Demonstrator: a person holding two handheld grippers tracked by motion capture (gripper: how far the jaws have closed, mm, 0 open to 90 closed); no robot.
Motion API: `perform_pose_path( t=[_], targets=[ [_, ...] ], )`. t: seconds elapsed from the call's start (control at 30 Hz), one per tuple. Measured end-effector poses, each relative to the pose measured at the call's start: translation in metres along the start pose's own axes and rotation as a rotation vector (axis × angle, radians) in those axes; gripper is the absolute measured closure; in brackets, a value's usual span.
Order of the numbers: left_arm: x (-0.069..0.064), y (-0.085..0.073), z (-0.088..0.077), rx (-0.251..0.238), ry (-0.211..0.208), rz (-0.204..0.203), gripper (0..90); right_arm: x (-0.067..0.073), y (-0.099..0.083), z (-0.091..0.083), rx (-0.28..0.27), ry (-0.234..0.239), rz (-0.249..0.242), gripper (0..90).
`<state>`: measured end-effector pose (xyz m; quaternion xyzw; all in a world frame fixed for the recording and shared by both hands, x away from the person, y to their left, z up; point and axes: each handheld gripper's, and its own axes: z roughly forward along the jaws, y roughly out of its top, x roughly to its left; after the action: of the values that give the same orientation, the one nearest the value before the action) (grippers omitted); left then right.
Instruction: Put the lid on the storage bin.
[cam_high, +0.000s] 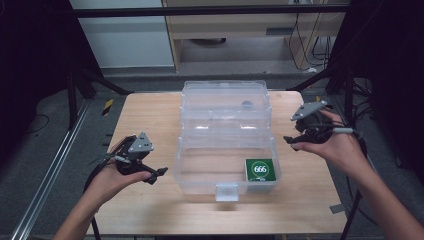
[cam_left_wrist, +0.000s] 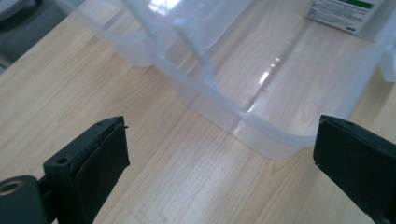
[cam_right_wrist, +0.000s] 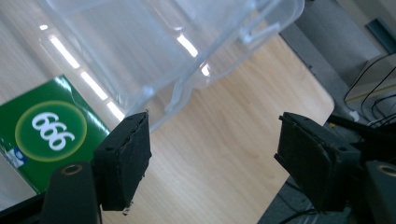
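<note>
- Our left gripper (cam_high: 159, 173) hung above the table (cam_high: 150, 120) just left of the clear plastic box (cam_high: 226, 150), its jaws spread wide with nothing between them.
- Our right gripper (cam_high: 291, 142) hovered off the box's right side, jaws apart and empty as well.
- We judged the placing step done: the green carton (cam_high: 259, 169) marked 666 lay flat inside the box, in its near right corner, free of both grippers.
- The box stood open, its lid (cam_high: 225, 102) folded back on the far side; the rest of the tub looked bare apart from the carton.
- What was left, as we read it, was swinging the lid over and pressing the front latch (cam_high: 226, 191) shut.
</note>
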<state>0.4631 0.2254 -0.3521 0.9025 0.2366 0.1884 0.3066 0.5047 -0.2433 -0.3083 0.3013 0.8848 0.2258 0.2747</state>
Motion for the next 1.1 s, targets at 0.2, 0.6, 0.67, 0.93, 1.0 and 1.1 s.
perform_pose_path(
  t=[0.2,0.6,0.67,0.93,1.0,1.1],
  targets=[
    [-0.017,0.03,0.005,0.011,-0.044,0.096,6.9,-0.008,0.045,-0.002,0.007,0.018,-0.105,33.6],
    [-0.048,0.06,0.035,0.118,-0.169,0.247,15.8,0.008,0.109,0.036,0.097,0.108,-0.38,56.1],
    [-0.055,0.064,0.038,0.138,-0.176,0.283,15.1,0.012,0.117,0.048,0.131,0.119,-0.427,57.4],
    [-0.06,0.063,0.051,0.203,-0.216,0.317,14.2,0.013,0.127,0.068,0.178,0.154,-0.473,61.5],
    [-0.062,0.063,0.054,0.219,-0.223,0.328,17.4,0.012,0.128,0.072,0.192,0.163,-0.484,63.6],
    [-0.065,0.063,0.057,0.237,-0.255,0.34,24.3,0.012,0.129,0.079,0.2,0.192,-0.496,69.7]
  ],
)
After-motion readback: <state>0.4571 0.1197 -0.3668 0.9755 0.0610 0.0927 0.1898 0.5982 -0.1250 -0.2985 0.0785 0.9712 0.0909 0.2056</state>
